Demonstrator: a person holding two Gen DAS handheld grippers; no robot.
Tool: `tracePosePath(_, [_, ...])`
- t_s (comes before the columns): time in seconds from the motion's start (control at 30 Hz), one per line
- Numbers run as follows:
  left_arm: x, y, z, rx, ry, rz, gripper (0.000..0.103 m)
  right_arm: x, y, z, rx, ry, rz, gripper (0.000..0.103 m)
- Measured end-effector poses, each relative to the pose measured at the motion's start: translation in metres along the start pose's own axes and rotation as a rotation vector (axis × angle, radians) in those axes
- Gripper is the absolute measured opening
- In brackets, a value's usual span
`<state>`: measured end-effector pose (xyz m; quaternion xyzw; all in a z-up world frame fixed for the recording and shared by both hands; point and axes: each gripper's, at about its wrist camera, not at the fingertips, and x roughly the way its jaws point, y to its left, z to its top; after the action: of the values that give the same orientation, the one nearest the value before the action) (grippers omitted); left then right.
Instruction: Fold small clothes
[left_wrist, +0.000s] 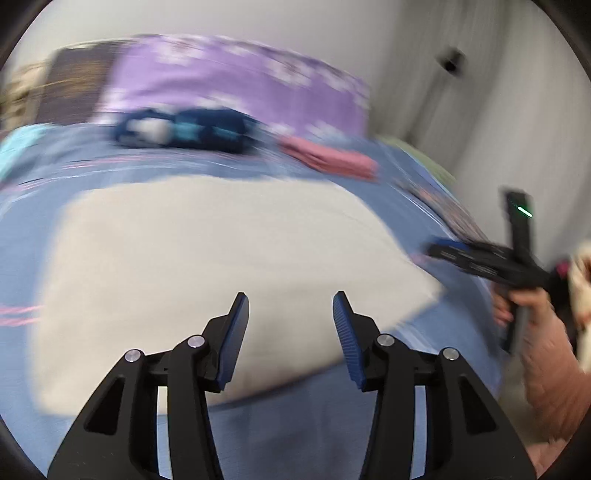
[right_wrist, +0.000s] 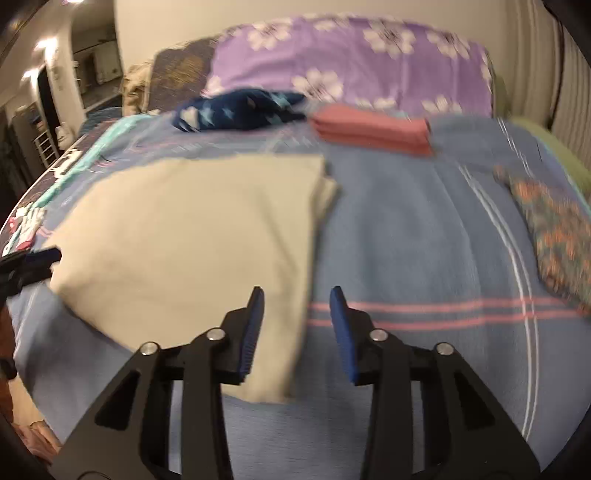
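A cream cloth (left_wrist: 207, 266) lies folded flat on the blue bedspread (left_wrist: 332, 421). My left gripper (left_wrist: 290, 299) hovers over its near edge, jaws apart with nothing between them. In the right wrist view the same cream cloth (right_wrist: 192, 243) lies to the left, and my right gripper (right_wrist: 297, 291) stands open over its right edge with only air between the pads. The right gripper (left_wrist: 436, 251) also shows at the right of the left wrist view, held by a hand (left_wrist: 532, 314). The left gripper's tip (right_wrist: 44, 256) pokes in at the left edge of the right wrist view.
Farther back on the bed lie a folded pink cloth (right_wrist: 373, 129), a dark blue patterned garment (right_wrist: 240, 109) and a purple flowered pillow (right_wrist: 351, 62). A floral cloth (right_wrist: 554, 229) lies at the right, a turquoise item (right_wrist: 74, 170) at the left. A doorway (right_wrist: 48, 110) opens at the far left.
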<state>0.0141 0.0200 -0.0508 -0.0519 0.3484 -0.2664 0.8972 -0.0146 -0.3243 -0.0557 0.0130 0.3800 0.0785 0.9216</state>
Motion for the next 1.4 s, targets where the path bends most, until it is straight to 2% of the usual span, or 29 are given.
tracePosePath(0.1, [-0.037, 0.056, -0.009, -0.14, -0.073, 0.114, 0.048, 0.003, 0.031, 0.02, -0.044, -0.012, 0.076, 0.049])
tracePosePath(0.23, [-0.071, 0.102, -0.027, -0.257, -0.115, 0.171, 0.046, 0.021, 0.08, 0.042, -0.115, 0.019, 0.117, 0.049])
tracePosePath(0.33, [-0.086, 0.138, -0.045, -0.327, -0.102, 0.171, 0.023, 0.037, 0.123, 0.056, -0.181, 0.05, 0.143, 0.05])
tracePosePath(0.37, [-0.089, 0.148, -0.05, -0.351, -0.099, 0.175, 0.019, 0.04, 0.141, 0.061, -0.21, 0.057, 0.154, 0.051])
tracePosePath(0.47, [-0.088, 0.169, -0.055, -0.381, -0.099, 0.181, 0.016, 0.048, 0.186, 0.073, -0.282, 0.068, 0.182, 0.055])
tracePosePath(0.53, [-0.084, 0.178, -0.053, -0.352, -0.071, 0.153, 0.016, 0.051, 0.217, 0.079, -0.331, 0.074, 0.202, 0.057])
tracePosePath(0.63, [-0.065, 0.18, -0.046, -0.273, -0.004, 0.064, 0.018, 0.057, 0.247, 0.082, -0.379, 0.088, 0.216, 0.06])
tracePosePath(0.77, [-0.05, 0.169, -0.043, -0.186, 0.034, 0.001, 0.03, 0.068, 0.269, 0.08, -0.414, 0.124, 0.207, 0.063])
tracePosePath(0.9, [-0.052, 0.174, -0.045, -0.211, 0.013, -0.102, 0.035, 0.084, 0.279, 0.082, -0.42, 0.16, 0.185, 0.064])
tracePosePath(0.97, [-0.052, 0.176, -0.049, -0.227, 0.014, -0.127, 0.036, 0.092, 0.282, 0.086, -0.401, 0.177, 0.186, 0.064])
tracePosePath(1.23, [-0.044, 0.173, -0.05, -0.239, 0.057, -0.177, 0.034, 0.129, 0.325, 0.125, -0.363, 0.184, 0.211, 0.064])
tracePosePath(1.4, [-0.043, 0.175, -0.049, -0.26, 0.066, -0.195, 0.033, 0.165, 0.384, 0.149, -0.478, 0.167, 0.166, 0.064])
